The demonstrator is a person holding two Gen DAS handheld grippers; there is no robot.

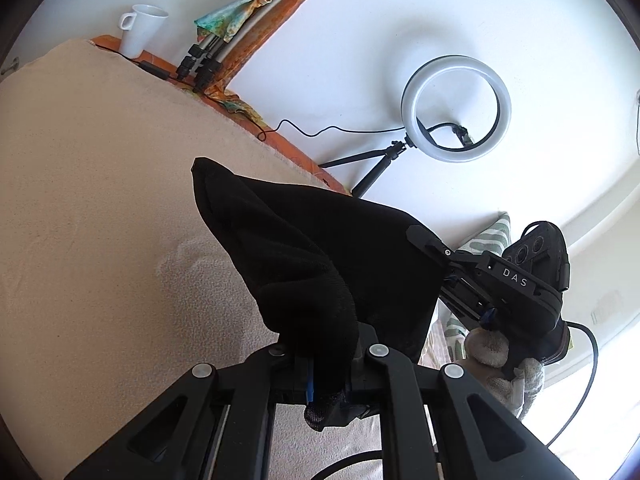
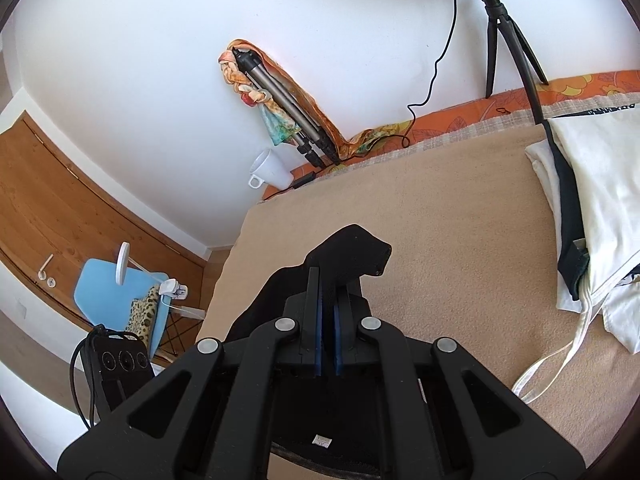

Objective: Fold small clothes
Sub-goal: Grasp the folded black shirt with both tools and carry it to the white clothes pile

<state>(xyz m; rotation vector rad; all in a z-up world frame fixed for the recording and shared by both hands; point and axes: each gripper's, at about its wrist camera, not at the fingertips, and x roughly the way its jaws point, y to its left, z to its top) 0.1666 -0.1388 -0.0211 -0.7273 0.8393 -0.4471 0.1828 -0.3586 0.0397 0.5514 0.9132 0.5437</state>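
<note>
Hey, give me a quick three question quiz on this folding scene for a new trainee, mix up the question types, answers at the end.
1. True or false: both tongs, left tongs and right tongs, grip the black garment.
2. The white mug stands: A) by the wall B) on the white clothes pile.
3. Fill in: the ring light stands on a ____.

Key: 1 true; 2 A; 3 tripod.
</note>
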